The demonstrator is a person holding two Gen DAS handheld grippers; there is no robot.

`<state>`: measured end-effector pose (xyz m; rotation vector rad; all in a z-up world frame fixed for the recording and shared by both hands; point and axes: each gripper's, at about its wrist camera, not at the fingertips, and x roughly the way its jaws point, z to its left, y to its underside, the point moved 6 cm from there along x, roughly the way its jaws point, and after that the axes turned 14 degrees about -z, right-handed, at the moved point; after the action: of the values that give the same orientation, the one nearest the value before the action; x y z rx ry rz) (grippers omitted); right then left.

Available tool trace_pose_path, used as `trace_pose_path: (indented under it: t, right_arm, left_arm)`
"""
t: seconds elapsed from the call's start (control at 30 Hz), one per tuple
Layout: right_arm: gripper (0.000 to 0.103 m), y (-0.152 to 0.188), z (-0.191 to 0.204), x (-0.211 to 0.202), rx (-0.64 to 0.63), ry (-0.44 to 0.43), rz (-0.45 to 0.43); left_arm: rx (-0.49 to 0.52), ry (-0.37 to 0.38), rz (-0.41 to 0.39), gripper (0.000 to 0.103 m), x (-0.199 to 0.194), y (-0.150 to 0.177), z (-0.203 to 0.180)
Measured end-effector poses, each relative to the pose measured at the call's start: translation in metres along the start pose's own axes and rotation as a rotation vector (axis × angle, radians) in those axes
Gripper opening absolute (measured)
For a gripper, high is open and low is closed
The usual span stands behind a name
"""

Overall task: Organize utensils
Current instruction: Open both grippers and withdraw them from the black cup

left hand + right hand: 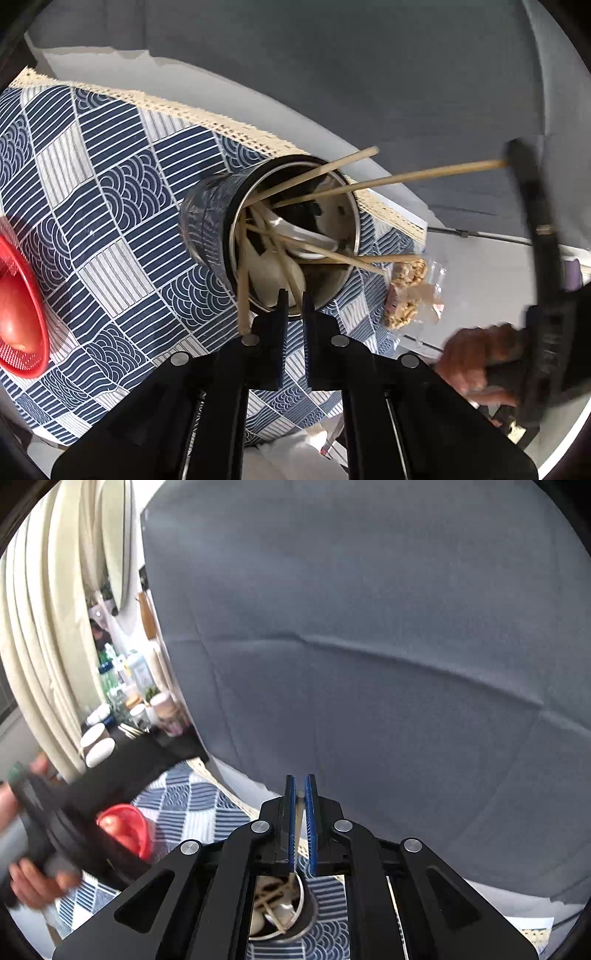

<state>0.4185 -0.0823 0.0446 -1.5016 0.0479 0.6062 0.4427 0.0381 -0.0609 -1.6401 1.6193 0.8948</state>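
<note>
A metal utensil cup wrapped in blue pattern stands on the tablecloth, with several wooden chopsticks and white spoons in it. My left gripper hovers just over the cup's near rim, its jaws a narrow gap apart with nothing between them. One chopstick leans out beside its left finger. My right gripper is shut on the top end of a long chopstick. That chopstick slants down into the cup; the right gripper shows blurred at the right.
A red mesh bowl sits at the left on the blue patterned tablecloth. A clear snack packet lies right of the cup. A grey sofa rises behind the table. Jars and bottles crowd a far shelf.
</note>
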Motion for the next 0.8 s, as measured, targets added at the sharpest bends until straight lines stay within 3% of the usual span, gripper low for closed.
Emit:
trace_pose_path:
  t: [0.03, 0.07, 0.1, 0.13, 0.2, 0.27, 0.3, 0.37, 0.47, 0.57, 0.67, 0.8]
  right_arm:
    - [0.008, 0.003, -0.003, 0.0, 0.009, 0.001, 0.003]
    - [0.011, 0.005, -0.005, -0.001, 0.018, 0.002, 0.001]
    - [0.022, 0.006, -0.008, -0.003, 0.036, 0.004, -0.009]
    - [0.042, 0.006, -0.011, -0.007, 0.055, 0.004, -0.025]
    - [0.066, 0.006, -0.017, -0.015, 0.087, 0.016, -0.051]
    - [0.083, 0.006, -0.021, -0.023, 0.1, 0.05, -0.071]
    - [0.089, 0.007, -0.021, -0.027, 0.1, 0.063, -0.079]
    - [0.089, 0.01, -0.019, -0.034, 0.079, 0.067, -0.079]
    - [0.088, 0.017, -0.014, -0.044, 0.022, 0.092, -0.069]
    - [0.09, 0.029, -0.01, -0.06, -0.001, 0.099, -0.047]
    - [0.091, 0.044, -0.007, -0.081, 0.0, 0.1, -0.032]
    - [0.092, 0.065, -0.006, -0.109, 0.018, 0.094, -0.028]
  left_arm:
    - [0.009, -0.001, 0.0, 0.027, -0.002, -0.001, -0.001]
    - [0.017, -0.007, -0.011, 0.031, -0.006, -0.002, -0.001]
    - [0.027, -0.008, -0.031, 0.036, -0.011, -0.004, -0.003]
    - [0.042, -0.004, -0.05, 0.042, -0.017, -0.004, -0.006]
    - [0.081, -0.006, -0.074, 0.048, -0.027, -0.002, -0.01]
    - [0.156, -0.043, -0.113, 0.06, -0.034, 0.001, -0.017]
    - [0.198, -0.085, -0.138, 0.073, -0.036, 0.002, -0.018]
    - [0.268, -0.168, -0.187, 0.076, -0.037, 0.01, -0.019]
    - [0.307, -0.186, -0.232, 0.077, -0.038, 0.026, -0.017]
    - [0.331, -0.237, -0.301, 0.086, -0.041, 0.043, -0.011]
    - [0.339, -0.239, -0.359, 0.087, -0.049, 0.062, -0.009]
    - [0.353, -0.311, -0.441, 0.094, -0.053, 0.086, -0.002]
